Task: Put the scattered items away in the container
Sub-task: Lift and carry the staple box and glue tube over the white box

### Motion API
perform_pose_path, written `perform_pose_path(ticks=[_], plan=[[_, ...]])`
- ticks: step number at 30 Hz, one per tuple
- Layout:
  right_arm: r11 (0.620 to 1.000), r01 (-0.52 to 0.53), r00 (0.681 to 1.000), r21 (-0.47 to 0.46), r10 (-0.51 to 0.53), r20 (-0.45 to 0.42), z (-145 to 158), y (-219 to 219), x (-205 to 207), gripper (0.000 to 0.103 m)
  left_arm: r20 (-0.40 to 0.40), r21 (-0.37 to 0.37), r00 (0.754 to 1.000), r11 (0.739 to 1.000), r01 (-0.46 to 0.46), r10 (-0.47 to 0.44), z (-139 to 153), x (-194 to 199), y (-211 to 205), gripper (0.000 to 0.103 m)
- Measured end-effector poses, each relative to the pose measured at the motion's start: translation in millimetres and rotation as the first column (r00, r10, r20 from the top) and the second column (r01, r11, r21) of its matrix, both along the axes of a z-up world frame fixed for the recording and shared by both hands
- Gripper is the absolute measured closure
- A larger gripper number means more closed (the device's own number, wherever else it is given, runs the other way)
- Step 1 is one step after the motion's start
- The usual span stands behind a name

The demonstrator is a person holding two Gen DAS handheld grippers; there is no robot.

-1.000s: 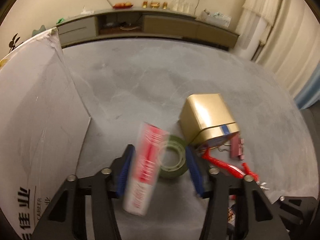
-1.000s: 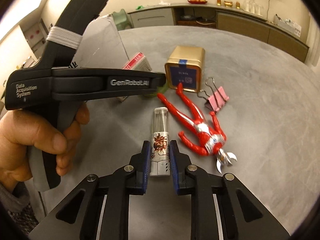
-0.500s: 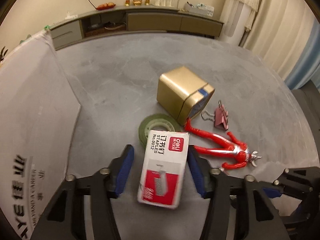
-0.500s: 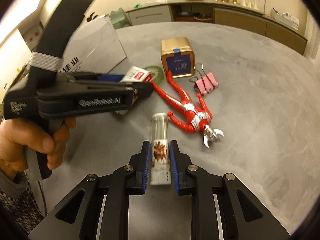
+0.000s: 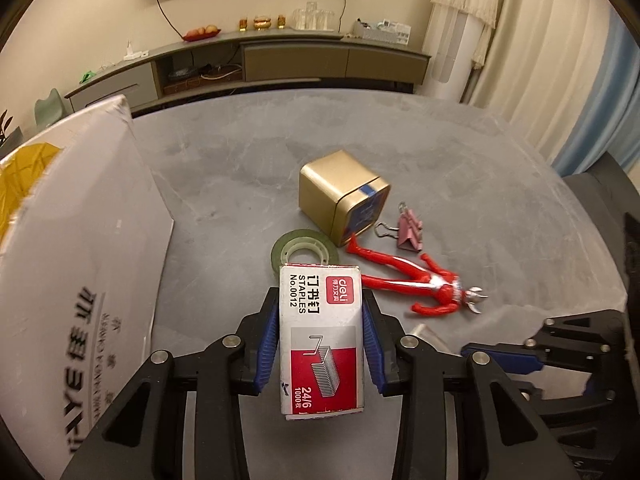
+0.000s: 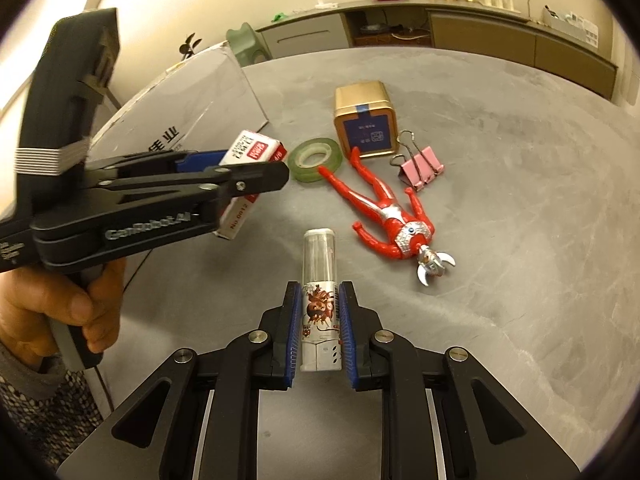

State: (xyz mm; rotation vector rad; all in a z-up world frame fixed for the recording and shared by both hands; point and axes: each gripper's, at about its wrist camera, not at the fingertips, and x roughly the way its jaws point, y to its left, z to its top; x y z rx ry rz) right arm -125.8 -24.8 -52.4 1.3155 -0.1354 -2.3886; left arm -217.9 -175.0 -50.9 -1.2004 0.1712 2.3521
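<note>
Two items lifted — left gripper (image 5: 320, 344) clamped on staples box (image 5: 320, 336), right gripper (image 6: 319, 336) on lighter (image 6: 320, 312); four remain on table (image 6: 520, 160) beside cardboard box (image 5: 80, 248) — none visibly stowed.

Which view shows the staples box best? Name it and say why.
Left wrist view: the staples box faces the camera between the left gripper's blue pads, its printed label fully readable. The right wrist view shows the same box only obliquely, largely hidden behind that gripper's black body.
</note>
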Motion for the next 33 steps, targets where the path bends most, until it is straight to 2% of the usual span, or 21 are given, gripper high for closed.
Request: perform_pose_path(ticks=[10, 33], plan=[[1.000, -0.018, 0.999, 0.006, 0.018, -0.041, 15, -12, 17, 0.083, -0.053, 0.040, 0.998, 0.999, 0.023, -0.021, 32, 30, -9, 0.064], [0.999, -0.003, 0.990, 0.042, 0.009, -0.139, 62, -34, 40, 0.083, -0.144, 0.143, 0.989, 0.989, 0.041, -0.020, 89, 68, -34, 0.064]])
